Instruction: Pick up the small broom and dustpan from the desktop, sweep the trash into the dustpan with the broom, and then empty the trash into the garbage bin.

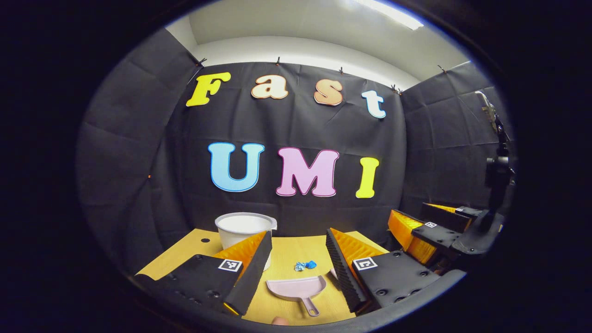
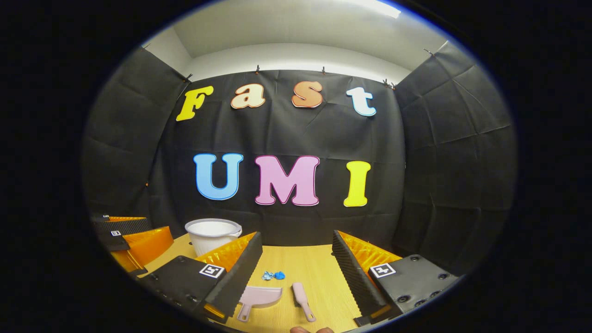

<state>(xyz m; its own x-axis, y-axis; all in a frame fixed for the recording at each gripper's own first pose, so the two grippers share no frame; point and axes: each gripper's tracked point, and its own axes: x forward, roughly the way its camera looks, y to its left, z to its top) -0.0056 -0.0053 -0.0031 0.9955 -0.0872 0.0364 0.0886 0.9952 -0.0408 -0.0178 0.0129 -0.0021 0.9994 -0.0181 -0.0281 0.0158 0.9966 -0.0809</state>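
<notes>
Both your gripper views hover low over the yellow wooden desktop [image 1: 291, 259], facing the back wall; both share the white plastic bin [image 2: 212, 233] and pink dustpan [image 1: 296, 287]

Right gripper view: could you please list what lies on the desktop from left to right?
White bin → pink dustpan → blue trash → small broom.

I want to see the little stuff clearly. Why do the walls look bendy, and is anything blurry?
Left gripper view: the fisheye lens bows the cloth walls; the crumpled blue trash looks sharp. Right gripper view: same bowing; the pink plastic dustpan is crisp under even ceiling light.
</notes>
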